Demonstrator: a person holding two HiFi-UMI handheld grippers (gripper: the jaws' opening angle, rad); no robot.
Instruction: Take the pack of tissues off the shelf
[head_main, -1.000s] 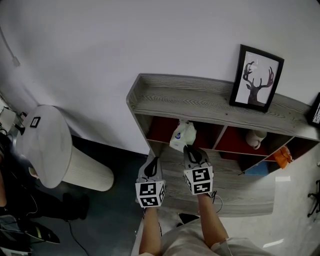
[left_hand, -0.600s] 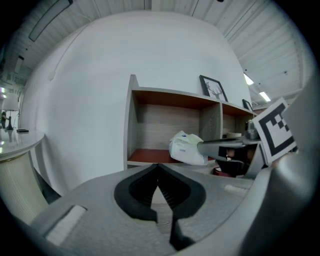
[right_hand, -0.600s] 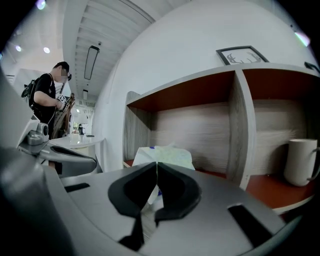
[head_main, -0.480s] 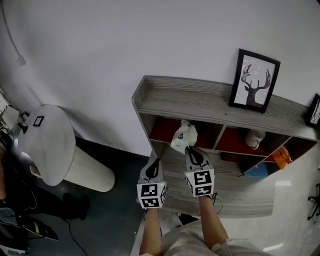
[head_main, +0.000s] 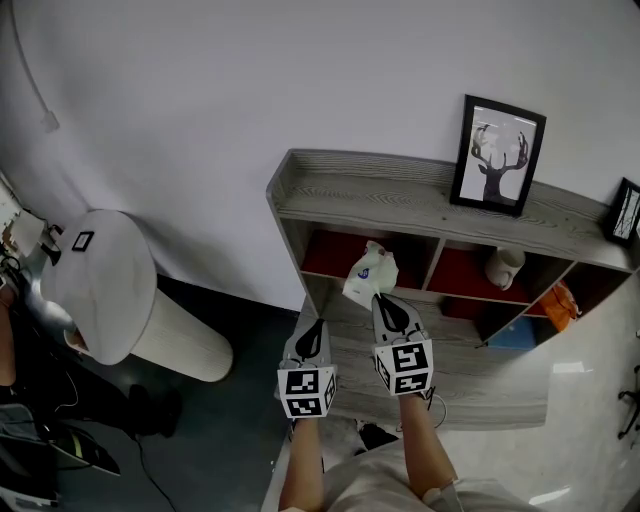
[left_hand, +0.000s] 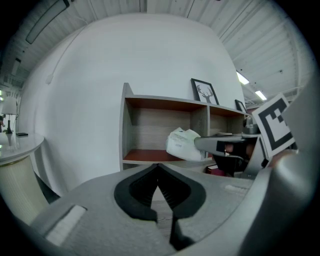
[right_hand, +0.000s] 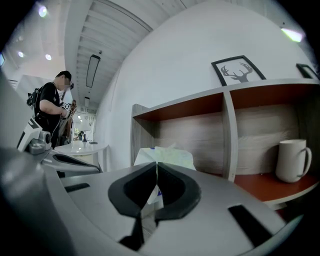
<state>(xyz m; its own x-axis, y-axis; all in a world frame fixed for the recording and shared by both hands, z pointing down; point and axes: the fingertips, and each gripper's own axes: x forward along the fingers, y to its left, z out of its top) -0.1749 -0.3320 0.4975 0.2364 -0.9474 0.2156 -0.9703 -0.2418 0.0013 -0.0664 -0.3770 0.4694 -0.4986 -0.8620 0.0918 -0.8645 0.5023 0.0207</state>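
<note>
The right claw (head_main: 383, 298) is pinching an edge of the only pack of tissues (head_main: 369, 272). The pack appears to hang free at the mouth of the leftmost top compartment of the shelf (head_main: 400, 196), so the grab looks done and what seems left is drawing it fully clear. The left claw (head_main: 313, 324) is pressed together on nothing, just beside the right one. By count there are one pack, two claws, a deer picture (head_main: 497, 155) and a second frame (head_main: 625, 212) on the shelf top, and one mug (head_main: 503, 267) in the next compartment.

Head view steeply down; gripper views level, sharing shelf (head_main: 400, 200).
</note>
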